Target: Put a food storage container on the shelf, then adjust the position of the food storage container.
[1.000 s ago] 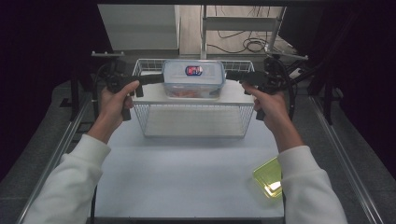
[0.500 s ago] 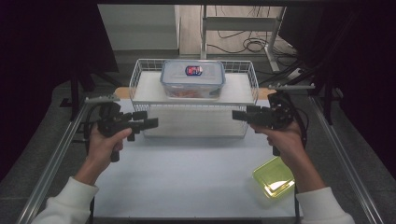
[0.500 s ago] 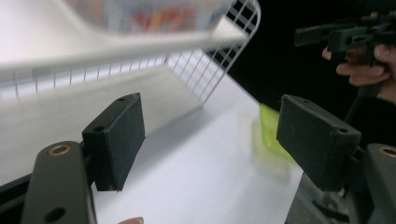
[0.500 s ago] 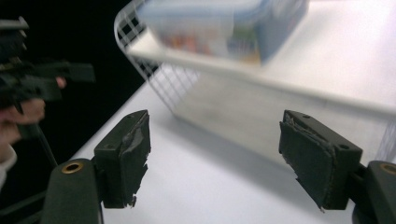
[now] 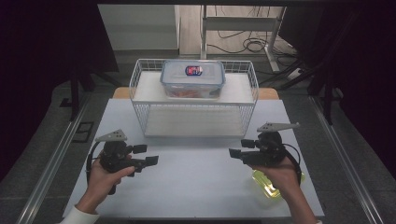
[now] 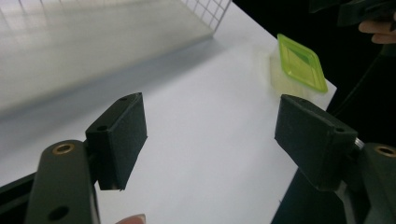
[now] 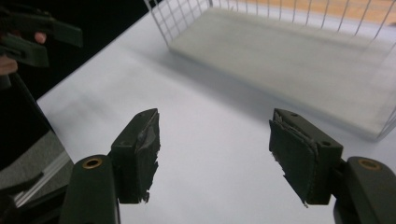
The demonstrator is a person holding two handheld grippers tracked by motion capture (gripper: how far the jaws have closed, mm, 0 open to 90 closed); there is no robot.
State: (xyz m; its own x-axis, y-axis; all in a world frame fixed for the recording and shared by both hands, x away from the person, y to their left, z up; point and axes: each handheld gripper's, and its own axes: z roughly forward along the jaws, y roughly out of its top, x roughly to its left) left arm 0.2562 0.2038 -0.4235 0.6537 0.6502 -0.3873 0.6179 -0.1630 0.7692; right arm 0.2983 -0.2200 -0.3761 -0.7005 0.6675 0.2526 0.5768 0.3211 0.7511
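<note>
Covering white table point(image 5: 196, 186); dim room, prob. lab.

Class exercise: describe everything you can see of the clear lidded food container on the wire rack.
The food container is a rectangular box of clear plastic with rounded corners and a bluish lid with side clips, closed. A small red and blue label sits at the lid's centre. Something orange-red shows through the wall; what it is cannot be told. It stands upright and level on the upper shelf of the white wire rack, near the middle, at the far side of the table. Nothing else touches it.
</note>
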